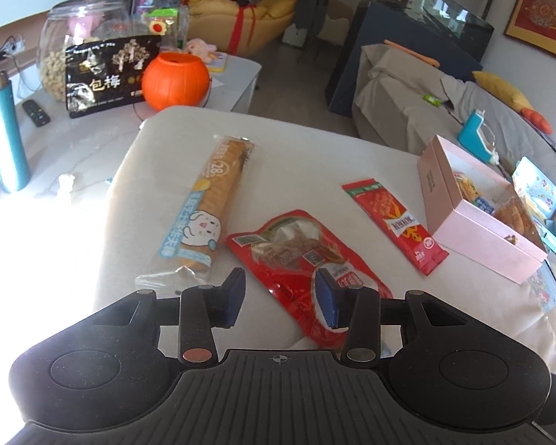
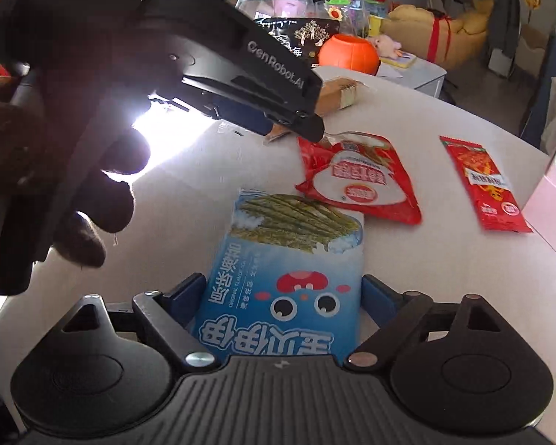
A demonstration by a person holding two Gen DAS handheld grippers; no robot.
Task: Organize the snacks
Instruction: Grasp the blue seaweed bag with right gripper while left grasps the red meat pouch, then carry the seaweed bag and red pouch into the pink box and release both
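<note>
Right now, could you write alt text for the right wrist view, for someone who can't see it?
A blue snack bag sits between the fingers of the right gripper above a pale table. Beyond lie two red packets, with the left gripper hovering nearby.

Surface materials

Glossy plastic film: red pouch (image 1: pixel 307 259), blue seaweed packet (image 2: pixel 281 289). Matt pink cardboard box (image 1: pixel 478 237). Matt, smooth tabletop (image 1: pixel 296 155). Glass jar (image 1: pixel 81 26).

a living room. at the top centre stands a yellow armchair (image 1: pixel 241 18) with a red ribbon, upper right a dark fish tank (image 1: pixel 419 11) and a framed red picture (image 1: pixel 545 7) on a pale wall. a grey sofa (image 1: pixel 463 111) fills the right. hard sunlight glares at the left edge.
</note>
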